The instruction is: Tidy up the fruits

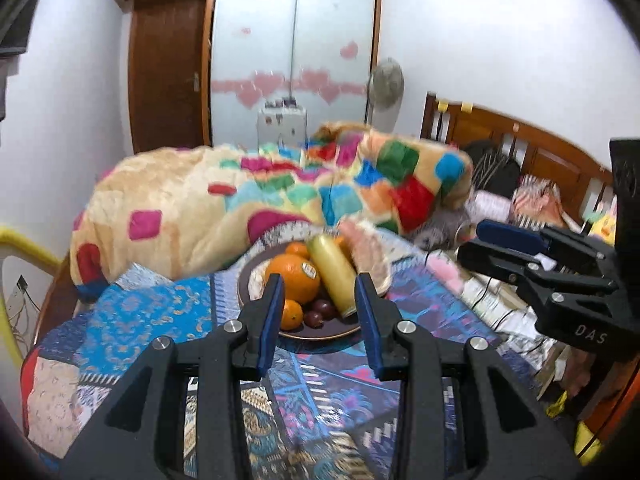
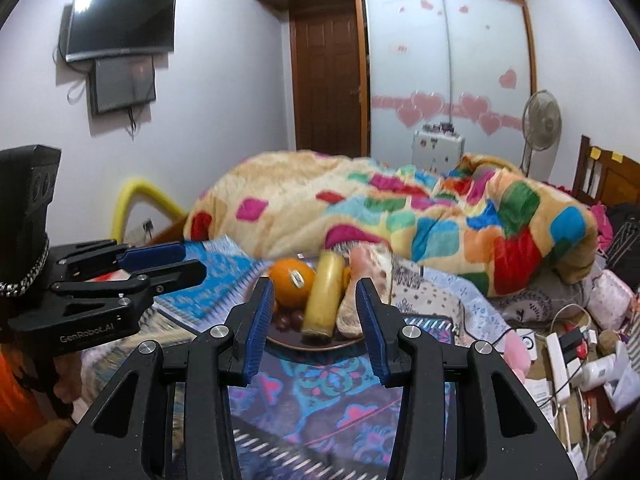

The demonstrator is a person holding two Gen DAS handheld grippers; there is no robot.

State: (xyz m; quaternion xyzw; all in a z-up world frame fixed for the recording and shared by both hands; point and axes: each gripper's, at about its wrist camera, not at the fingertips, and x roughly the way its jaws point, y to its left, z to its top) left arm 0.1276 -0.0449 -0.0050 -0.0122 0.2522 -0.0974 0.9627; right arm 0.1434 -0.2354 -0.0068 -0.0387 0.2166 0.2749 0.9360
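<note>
A dark round plate [image 1: 320, 333] sits on a patterned bedspread [image 1: 328, 396] and holds a large orange [image 1: 293, 276], smaller oranges [image 1: 291, 314], a yellow banana [image 1: 332, 276], dark purple round fruits [image 1: 320, 312] and a pale pinkish fruit [image 1: 368, 256]. My left gripper [image 1: 320, 320] is open and empty, just short of the plate's near rim. My right gripper [image 2: 316, 320] is open and empty, facing the same plate [image 2: 316, 343], banana [image 2: 324, 296] and large orange [image 2: 292, 282]. Each gripper shows at the side of the other's view, the left gripper [image 2: 160, 264] and the right gripper [image 1: 508, 240].
A rumpled colourful blanket [image 1: 280, 192] lies right behind the plate. A wooden headboard [image 1: 520, 140] and clutter of clothes are at the right. A power strip, cables and small items [image 2: 568, 356] lie at the bed's right side. A wardrobe, fan and wall TV stand beyond.
</note>
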